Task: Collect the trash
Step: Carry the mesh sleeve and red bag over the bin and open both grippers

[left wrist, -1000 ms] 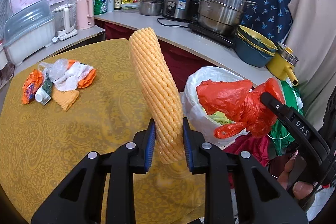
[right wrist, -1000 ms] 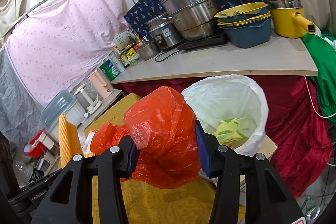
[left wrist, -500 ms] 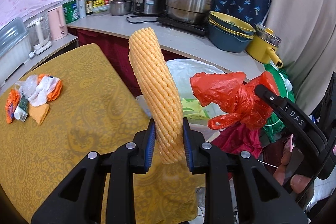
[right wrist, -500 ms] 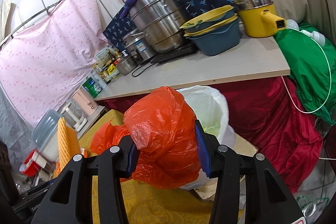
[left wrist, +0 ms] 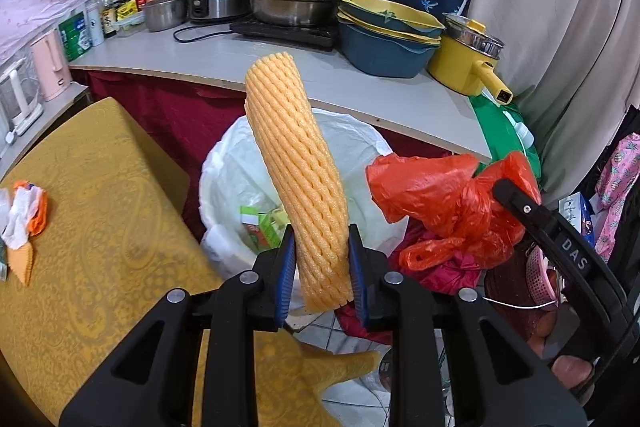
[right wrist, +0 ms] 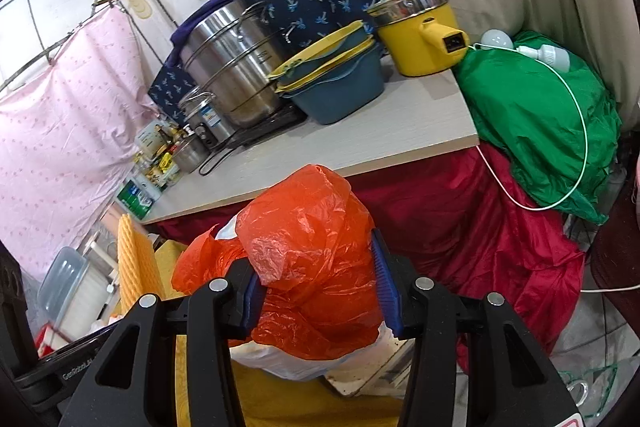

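Clamped between the blue pads of the left gripper [left wrist: 322,267], in the left wrist view, an orange foam net sleeve [left wrist: 298,171] is standing nearly upright, leaning toward eleven o'clock, its lower end sticking out just below the jaws. Only this view is showing the white-lined trash bin [left wrist: 236,167] open, directly behind the sleeve, with green and yellow packaging lying inside it. At nine o'clock more scraps of trash [left wrist: 24,215] are lying on the yellow tablecloth [left wrist: 100,227], well apart from the jaws. At three o'clock the right gripper [left wrist: 508,189] is coming in from the side, pinching a crumpled red plastic bag [left wrist: 436,203] just beside the bin's rim, and fingertips [left wrist: 572,371] of the person's hand are wrapping its handle at four o'clock. From the right wrist, the right gripper [right wrist: 318,291] is pointing somewhat downward, its jaws partly open and pressing on the red plastic bag [right wrist: 308,259], which is bulging up and over them and hiding nearly all of the bin beneath. Here alone the green cloth bundle [right wrist: 540,115] with two light bulbs on a white cord is appearing whole at two o'clock, beside the counter [right wrist: 340,151]. The foam sleeve [right wrist: 136,263] is showing at nine o'clock.
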A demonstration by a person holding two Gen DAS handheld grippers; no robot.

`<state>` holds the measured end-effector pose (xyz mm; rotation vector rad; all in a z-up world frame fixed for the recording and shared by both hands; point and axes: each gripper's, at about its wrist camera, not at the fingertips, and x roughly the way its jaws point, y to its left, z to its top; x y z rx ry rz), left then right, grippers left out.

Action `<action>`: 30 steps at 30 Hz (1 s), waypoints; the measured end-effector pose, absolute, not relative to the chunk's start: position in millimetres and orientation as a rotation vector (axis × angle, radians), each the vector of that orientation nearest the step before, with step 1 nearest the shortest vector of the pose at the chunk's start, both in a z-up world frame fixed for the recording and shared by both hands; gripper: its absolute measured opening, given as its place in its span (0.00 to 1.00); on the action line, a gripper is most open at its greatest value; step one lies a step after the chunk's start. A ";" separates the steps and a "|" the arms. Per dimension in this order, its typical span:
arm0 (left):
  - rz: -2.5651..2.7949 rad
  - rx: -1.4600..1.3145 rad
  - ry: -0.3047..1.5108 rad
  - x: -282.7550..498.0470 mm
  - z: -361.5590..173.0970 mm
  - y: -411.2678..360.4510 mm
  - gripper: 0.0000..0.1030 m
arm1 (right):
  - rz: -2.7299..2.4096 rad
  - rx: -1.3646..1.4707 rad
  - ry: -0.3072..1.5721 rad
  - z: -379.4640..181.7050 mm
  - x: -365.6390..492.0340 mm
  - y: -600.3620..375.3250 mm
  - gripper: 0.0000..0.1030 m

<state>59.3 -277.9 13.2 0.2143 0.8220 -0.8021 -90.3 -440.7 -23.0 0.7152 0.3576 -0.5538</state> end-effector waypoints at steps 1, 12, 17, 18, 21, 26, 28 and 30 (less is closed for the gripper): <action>-0.809 0.218 0.822 61.1 11.2 -283.2 0.24 | -0.556 0.721 0.356 -23.9 -91.2 -443.1 0.44; -0.813 0.211 0.815 84.2 -2.7 -303.3 0.46 | -0.570 0.742 0.357 -32.4 -85.9 -455.7 0.44; -0.771 0.192 0.792 95.8 -0.1 -297.7 0.56 | -0.563 0.744 0.362 -33.8 -82.1 -454.7 0.44; -0.760 0.182 0.792 98.4 0.7 -294.3 0.58 | -0.561 0.743 0.363 -33.5 -80.8 -454.2 0.44; -0.731 0.154 0.791 105.1 2.6 -283.3 0.64 | -0.551 0.740 0.364 -32.3 -76.6 -452.7 0.44; -0.678 0.130 0.783 111.6 6.9 -264.6 0.67 | -0.516 0.727 0.372 -28.2 -60.1 -447.5 0.44; -0.659 0.119 0.781 113.3 8.2 -255.9 0.68 | -0.493 0.715 0.381 -26.4 -48.9 -442.9 0.44; -0.639 0.110 0.779 114.9 8.8 -246.9 0.68 | -0.475 0.705 0.388 -24.8 -38.6 -438.1 0.44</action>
